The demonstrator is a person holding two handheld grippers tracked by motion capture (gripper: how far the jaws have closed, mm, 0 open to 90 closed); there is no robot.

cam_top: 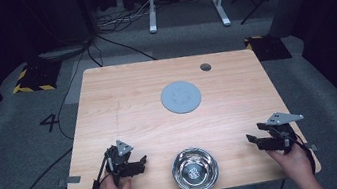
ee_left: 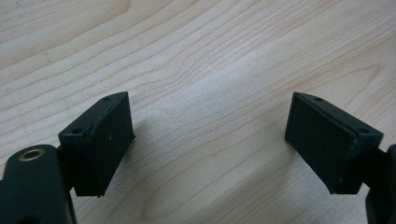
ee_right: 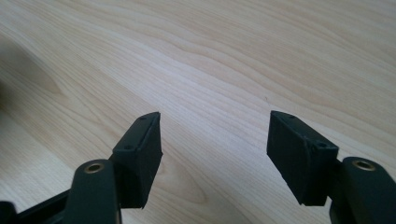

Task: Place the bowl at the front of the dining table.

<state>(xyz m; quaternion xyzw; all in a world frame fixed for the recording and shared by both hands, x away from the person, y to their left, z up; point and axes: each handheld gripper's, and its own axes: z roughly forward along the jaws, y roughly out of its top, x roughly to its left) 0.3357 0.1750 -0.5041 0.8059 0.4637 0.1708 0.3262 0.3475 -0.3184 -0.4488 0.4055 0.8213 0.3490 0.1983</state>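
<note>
A shiny steel bowl [cam_top: 195, 170] sits at the table's near edge, between my two hands, with a small pale object inside it. A flat grey round disc [cam_top: 181, 96] lies near the table's middle. My left gripper [cam_top: 142, 162] rests low on the table left of the bowl, pointing toward it. In the left gripper view that gripper [ee_left: 210, 135] is open over bare wood. My right gripper [cam_top: 251, 140] rests to the right of the bowl, pointing left. Its jaws [ee_right: 215, 149] stand apart in the right gripper view, nothing between them.
The light wooden table [cam_top: 121, 96] has a small round cable hole [cam_top: 205, 67] near its far edge. Grey carpet surrounds it, with cables and a white desk frame [cam_top: 185, 1] beyond. Yellow-black floor plates [cam_top: 33, 79] lie at the far corners.
</note>
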